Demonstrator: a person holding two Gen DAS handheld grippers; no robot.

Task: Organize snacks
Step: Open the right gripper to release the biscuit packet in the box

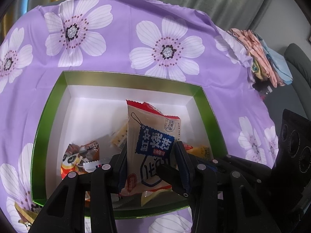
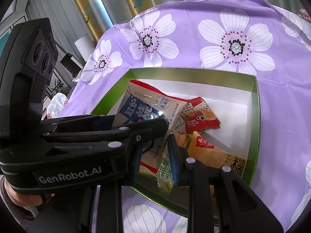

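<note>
Your left gripper (image 1: 150, 155) is clamped on the big beige biscuit packet (image 1: 151, 134), which stands on end with its long axis pointing up and away from the fingers, its lower edge already over the floor of the green box (image 1: 209, 104). Your right gripper (image 2: 155, 155) is pinched on a small green-and-white sachet (image 2: 165, 174), hanging over the box's near rim. Both loads sit above the box, so each likely needs only lowering and letting go, the left packet tipped flat among the other snacks.
</note>
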